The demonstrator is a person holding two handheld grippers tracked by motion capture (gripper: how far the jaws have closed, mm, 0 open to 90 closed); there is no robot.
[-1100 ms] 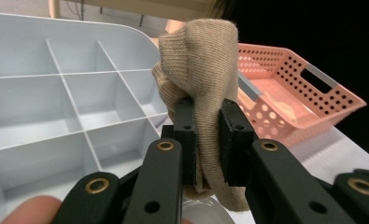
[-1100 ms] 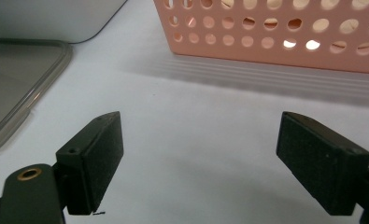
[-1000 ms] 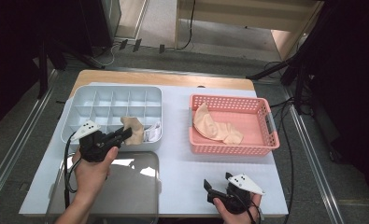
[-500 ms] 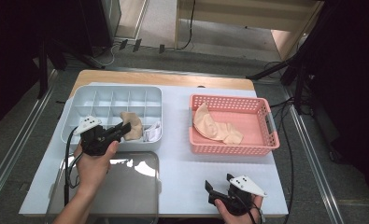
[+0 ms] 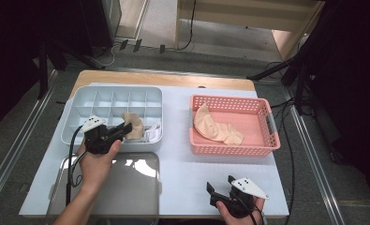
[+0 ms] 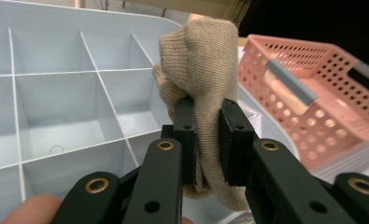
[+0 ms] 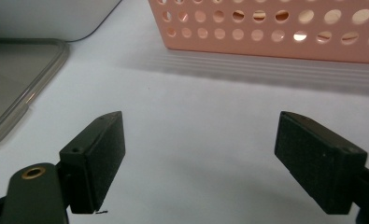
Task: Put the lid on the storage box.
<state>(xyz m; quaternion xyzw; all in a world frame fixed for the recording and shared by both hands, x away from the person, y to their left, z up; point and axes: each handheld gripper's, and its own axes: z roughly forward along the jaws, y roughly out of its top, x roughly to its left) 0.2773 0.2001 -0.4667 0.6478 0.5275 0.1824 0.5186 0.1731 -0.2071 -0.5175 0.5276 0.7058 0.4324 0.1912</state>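
The left gripper [image 6: 205, 140] pinches a bunched beige sock [image 6: 201, 70] and holds it over the near right corner of the grey divided tray [image 5: 79, 110], beside a cell that already has something white in it. To place it well, I'd aim the bundle over an empty cell, lower it between the dividers, then let go, so no cloth drapes over a wall. The right gripper [image 7: 210, 163] rests wide and empty on the white mat [image 5: 182, 164], near the pink basket [image 5: 262, 147], where more socks [image 5: 215, 129] lie.

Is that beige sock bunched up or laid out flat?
Bunched up. The beige sock is a folded lump pinched in the left gripper, held above the grey divided tray.
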